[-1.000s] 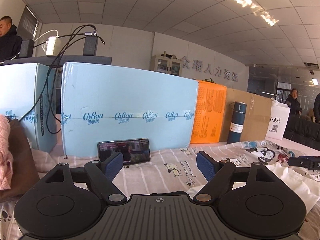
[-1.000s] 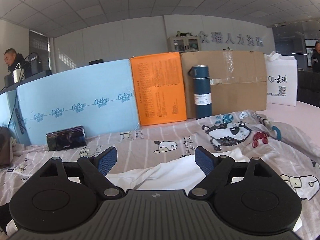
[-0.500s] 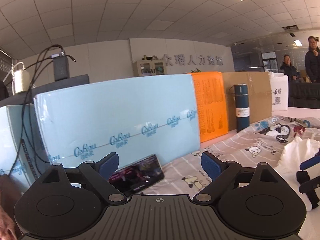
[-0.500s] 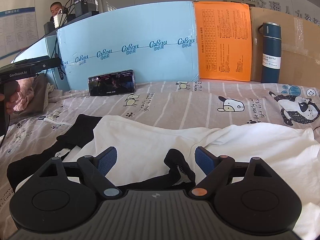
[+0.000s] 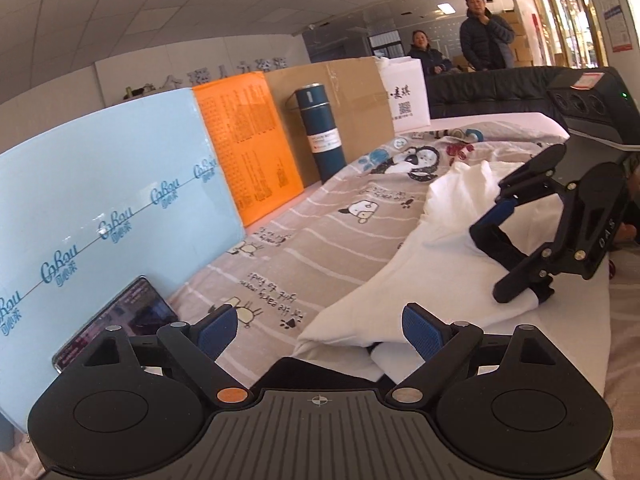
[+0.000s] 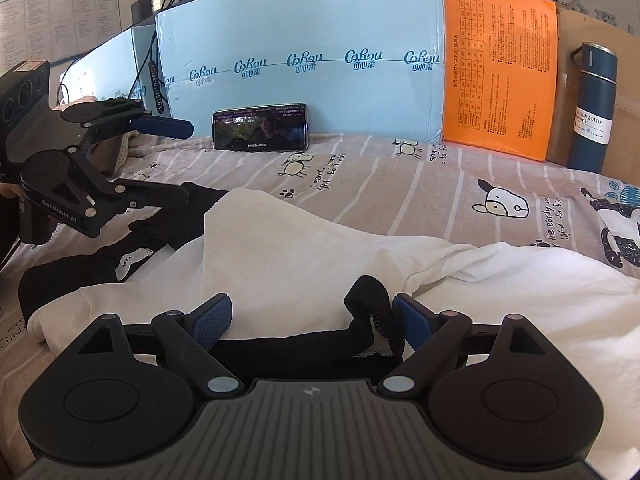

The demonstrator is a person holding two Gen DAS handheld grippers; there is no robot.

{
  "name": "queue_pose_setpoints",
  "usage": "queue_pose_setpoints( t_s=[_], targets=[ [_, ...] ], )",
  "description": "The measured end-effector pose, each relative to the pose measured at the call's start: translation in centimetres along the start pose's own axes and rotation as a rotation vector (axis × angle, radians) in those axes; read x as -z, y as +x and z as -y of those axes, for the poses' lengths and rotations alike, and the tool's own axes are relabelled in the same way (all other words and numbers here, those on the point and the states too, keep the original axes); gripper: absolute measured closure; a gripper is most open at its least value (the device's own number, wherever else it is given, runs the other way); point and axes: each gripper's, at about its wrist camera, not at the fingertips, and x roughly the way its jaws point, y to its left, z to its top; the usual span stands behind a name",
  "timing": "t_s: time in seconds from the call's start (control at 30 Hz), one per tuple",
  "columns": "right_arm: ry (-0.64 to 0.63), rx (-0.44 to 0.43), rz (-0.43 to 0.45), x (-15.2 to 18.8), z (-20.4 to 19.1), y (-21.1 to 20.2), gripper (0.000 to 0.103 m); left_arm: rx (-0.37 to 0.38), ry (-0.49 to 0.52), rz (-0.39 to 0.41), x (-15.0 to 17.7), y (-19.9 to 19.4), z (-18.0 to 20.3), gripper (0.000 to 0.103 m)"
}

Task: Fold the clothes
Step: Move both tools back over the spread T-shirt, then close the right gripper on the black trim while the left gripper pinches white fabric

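A white garment with black trim [image 6: 320,248] lies crumpled on the cartoon-print sheet [image 6: 380,176]; it also shows in the left wrist view [image 5: 420,264]. My left gripper [image 5: 320,330] is open and hovers over the garment's black left end [image 6: 100,256]. It appears in the right wrist view [image 6: 176,160], jaws apart. My right gripper [image 6: 310,320] is open, low over the garment, with a black fold [image 6: 368,300] standing by its right finger. It shows in the left wrist view [image 5: 500,256], resting on the white cloth.
A phone [image 6: 260,127] leans on blue foam boards [image 6: 300,60] at the back. An orange box [image 6: 500,68], a cardboard box and a blue vacuum bottle [image 6: 592,108] stand to the right. Two people [image 5: 484,36] are beyond a white bag [image 5: 404,96].
Both grippers have tilted down and come lower over the garment. The left one has swung right, so the right gripper and white cloth now fill its view.
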Motion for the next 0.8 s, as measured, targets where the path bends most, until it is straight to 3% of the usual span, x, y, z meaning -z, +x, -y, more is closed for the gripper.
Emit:
queue_pose_setpoints(
  t_s=[0.33, 0.53, 0.8],
  targets=[
    [-0.001, 0.021, -0.010, 0.0, 0.5, -0.1, 0.016, 0.211, 0.168, -0.044, -0.2, 1.3, 4.0, 0.012],
    [0.010, 0.030, -0.013, 0.2, 0.8, -0.5, 0.016, 0.238, 0.152, -0.088, 0.3, 3.1, 4.3, 0.012],
    [-0.007, 0.034, -0.024, 0.3, 0.6, -0.5, 0.016, 0.198, 0.149, -0.084, 0.2, 3.5, 4.2, 0.012]
  ],
)
